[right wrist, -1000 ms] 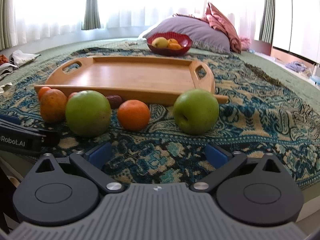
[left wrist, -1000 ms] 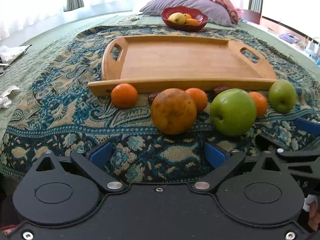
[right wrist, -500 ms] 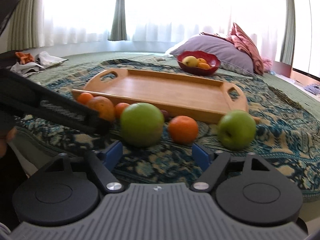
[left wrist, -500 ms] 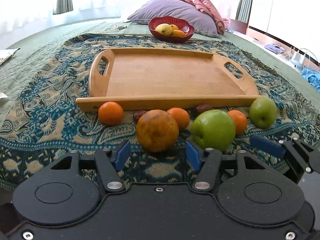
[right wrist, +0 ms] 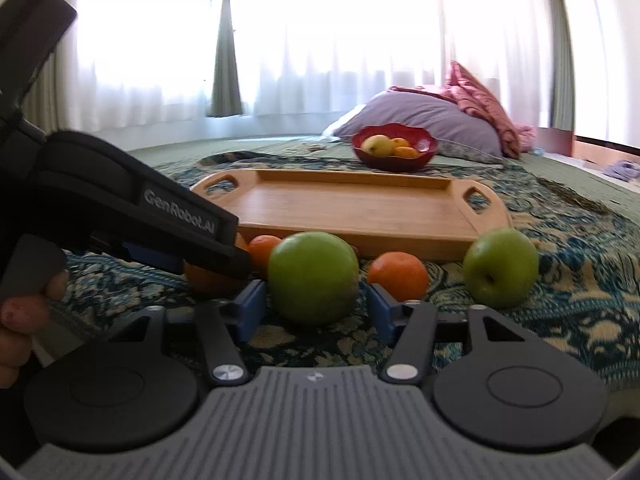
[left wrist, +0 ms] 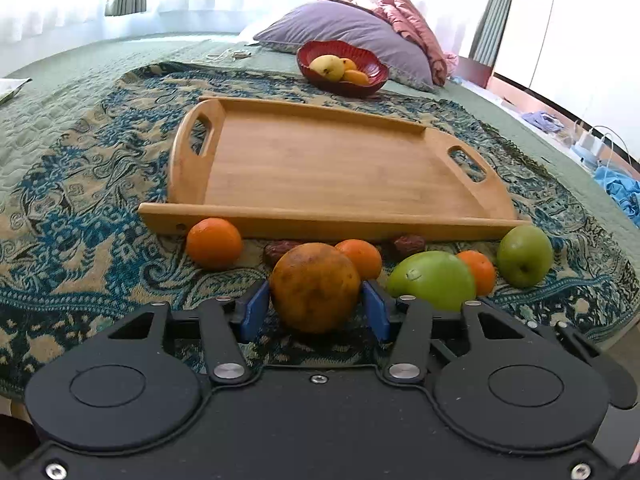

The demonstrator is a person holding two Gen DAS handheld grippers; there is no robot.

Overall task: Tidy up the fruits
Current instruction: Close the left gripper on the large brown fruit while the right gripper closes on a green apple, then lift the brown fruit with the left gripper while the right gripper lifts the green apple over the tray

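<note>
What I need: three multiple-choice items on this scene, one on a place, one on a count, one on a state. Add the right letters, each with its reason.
1. Where does the red bowl stand?
A) on the wooden tray
B) beyond the tray, in front of the purple pillow
C) among the fruit at the tray's near side

2. How many green apples lie on the patterned cloth?
A) one
B) two
C) four

3. What state is the tray in?
A) empty
B) half filled with oranges
C) upside down

Answers:
1 B: the bowl sits past the tray's far rim, by the pillow.
2 B: one apple lies mid-row, another at the right end.
3 A: its bare wood floor shows, and the loose fruit lies in front of it.
</note>
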